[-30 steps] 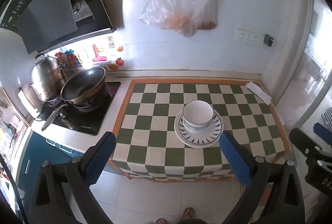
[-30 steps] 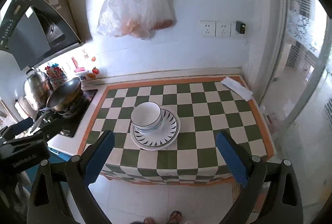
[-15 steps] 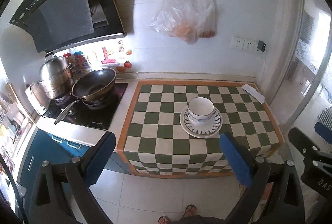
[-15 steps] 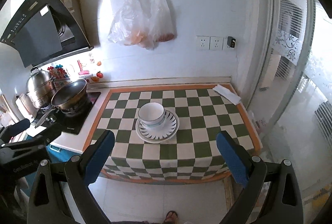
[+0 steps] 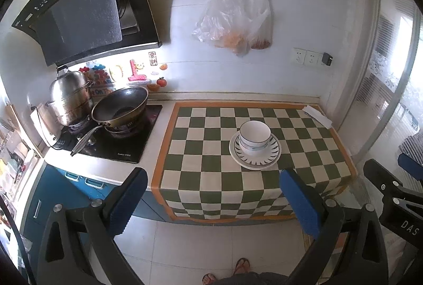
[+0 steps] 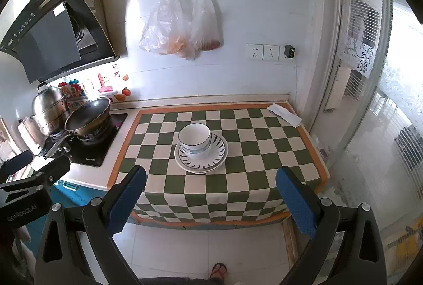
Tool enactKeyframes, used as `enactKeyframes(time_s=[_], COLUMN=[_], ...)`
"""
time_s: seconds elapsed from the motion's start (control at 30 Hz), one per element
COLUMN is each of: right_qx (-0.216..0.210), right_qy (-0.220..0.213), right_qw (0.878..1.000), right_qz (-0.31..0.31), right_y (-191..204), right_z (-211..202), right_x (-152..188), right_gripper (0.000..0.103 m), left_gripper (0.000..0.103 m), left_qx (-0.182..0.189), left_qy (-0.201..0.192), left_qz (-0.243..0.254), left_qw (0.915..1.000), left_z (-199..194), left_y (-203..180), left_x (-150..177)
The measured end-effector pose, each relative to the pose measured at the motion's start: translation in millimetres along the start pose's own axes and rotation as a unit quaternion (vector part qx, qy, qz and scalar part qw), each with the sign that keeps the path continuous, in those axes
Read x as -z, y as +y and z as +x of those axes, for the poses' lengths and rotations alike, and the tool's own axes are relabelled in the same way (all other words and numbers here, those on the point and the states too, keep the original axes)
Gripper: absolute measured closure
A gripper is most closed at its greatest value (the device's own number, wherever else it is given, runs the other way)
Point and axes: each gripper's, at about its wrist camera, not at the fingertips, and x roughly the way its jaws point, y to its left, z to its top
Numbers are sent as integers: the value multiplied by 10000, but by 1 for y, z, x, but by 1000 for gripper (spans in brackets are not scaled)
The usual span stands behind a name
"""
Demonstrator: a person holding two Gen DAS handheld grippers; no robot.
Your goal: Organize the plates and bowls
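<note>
- Left gripper [image 5: 212,195]: jaws spread wide, nothing between the blue pads [image 5: 298,201]. It hangs over the floor in front of the counter, well apart from the dishes.
- Right gripper [image 6: 210,192]: jaws likewise spread wide and empty, held over the floor short of the cloth's front edge. Its black body also shows at the right margin of the left wrist view.
- Bowl [image 5: 255,137]: white with a thin dark rim line and a blue band near the base. It stands upright on the plate, set toward the plate's rear left. It appears to be stacked on a second bowl, though the seam is too small to confirm.
- Plate [image 5: 272,155]: white with dark radial marks around the border. It lies flat on the checkered cloth, right of the cloth's centre. A second rim shows beneath it at the front edge.
- Checkered cloth [image 5: 206,153]: green and cream squares with an orange border, covering the counter and hanging over its front.
- Folded white paper [image 5: 317,116]: at the cloth's rear right corner, well apart from the plate.
- Wok [image 5: 120,106] and steel pot [image 5: 70,97]: on the stove left of the cloth, the pot behind the wok.
- Plastic bags [image 5: 238,20]: hanging from a wall rail above the counter.
</note>
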Motion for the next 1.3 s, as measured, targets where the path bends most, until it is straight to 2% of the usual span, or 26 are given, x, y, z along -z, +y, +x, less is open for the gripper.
enactKeyframes(time_s=[0.5, 1.3], right_qx=[35, 124], right_qy=[-16, 19], right_qw=[9999, 9997], right_qz=[140, 202], right_y=[-4, -5], right_z=[-2, 1], right_x=[2, -4], right_gripper=[2, 2], left_gripper=[1, 1], left_qx=[38, 97], left_qy=[-166, -134], left_qz=[70, 62], left_qw=[9998, 9998], left_z=[-11, -7], left_y=[4, 2], left_x=[-1, -4])
